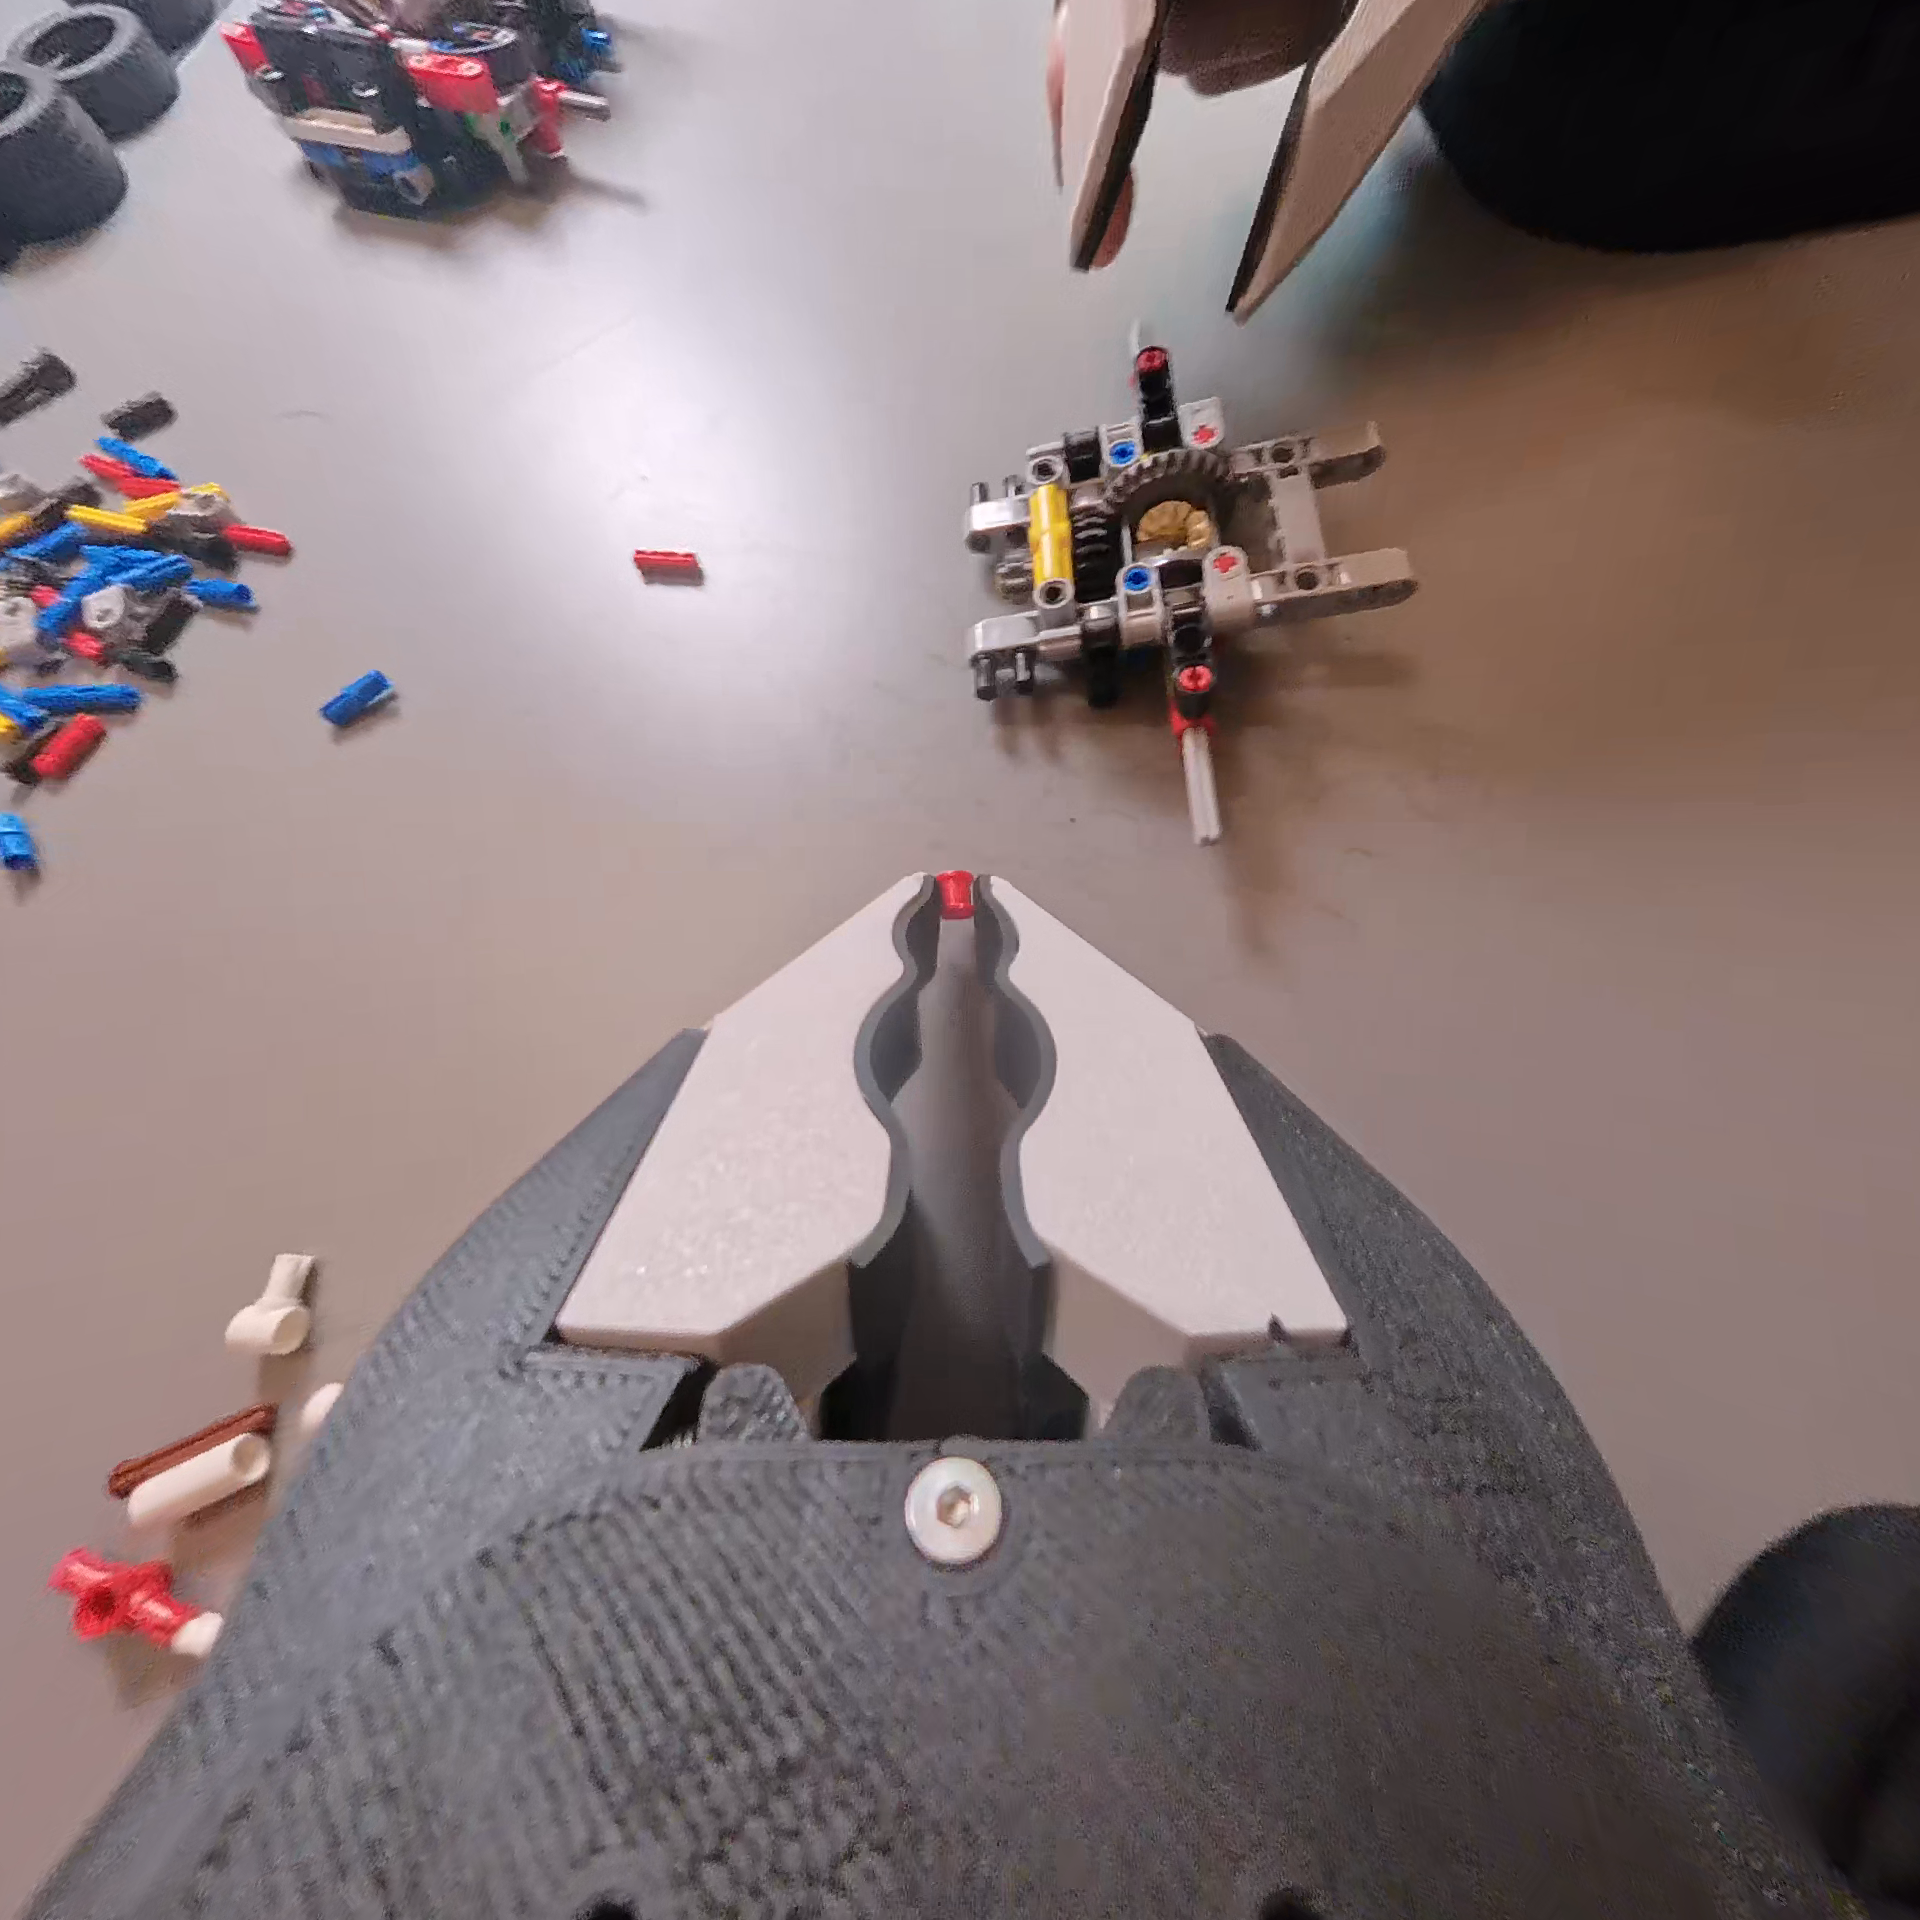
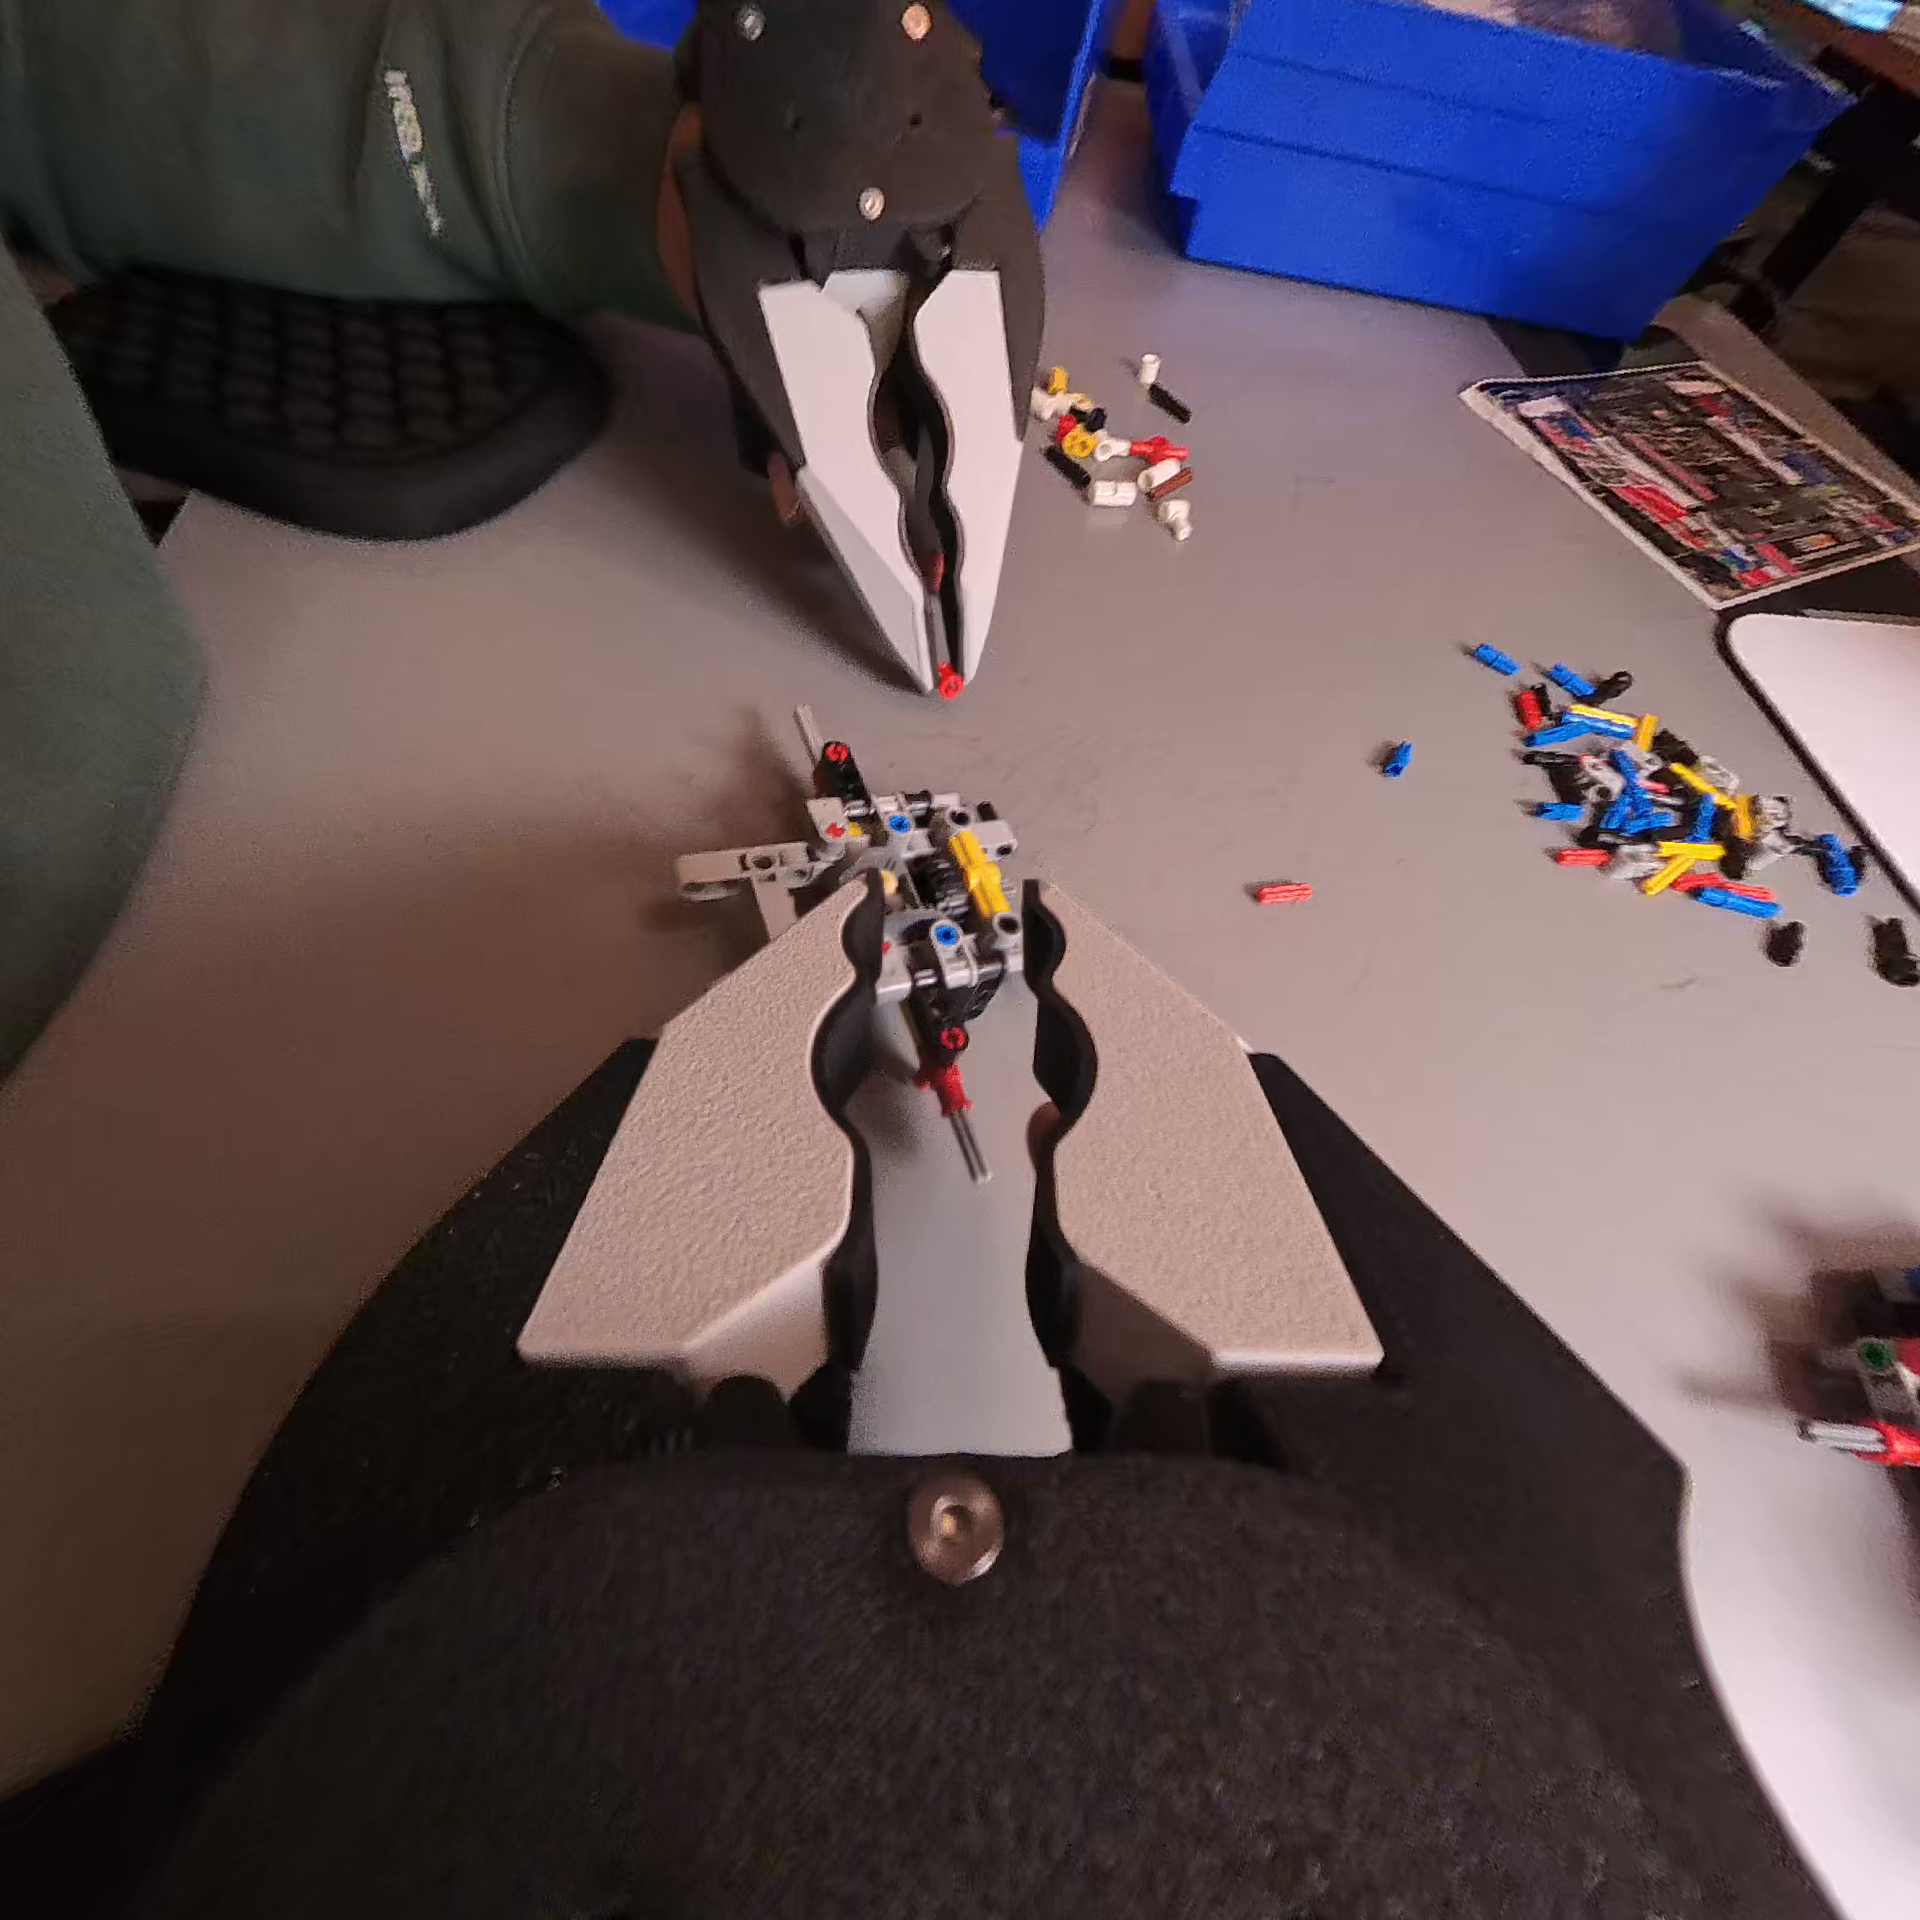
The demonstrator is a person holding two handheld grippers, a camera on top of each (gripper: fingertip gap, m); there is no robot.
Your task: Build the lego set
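A grey lego assembly (image 1: 1174,551) with a gear, yellow and black parts and red-tipped axles lies on the table; it also shows in the right wrist view (image 2: 914,831). My left gripper (image 1: 954,899) is shut on a small red piece (image 1: 954,894) at its tips, held just short of the assembly. The right wrist view shows that gripper (image 2: 943,681) pointing down with the red piece (image 2: 948,681). My right gripper (image 2: 948,888) is open and hovers above the assembly, jaws either side of it; the left wrist view shows it (image 1: 1164,286) raised behind the assembly.
A pile of loose blue, red, yellow and black pins (image 2: 1683,810) lies on the table, with a single red pin (image 2: 1283,891) nearer. There are also white and red connectors (image 1: 208,1455), black tyres (image 1: 62,104), a larger built module (image 1: 416,94), blue bins (image 2: 1455,156), an instruction booklet (image 2: 1704,468) and a person's green sleeve (image 2: 312,135). Some 11 cm of space lies between my two pairs of fingers.
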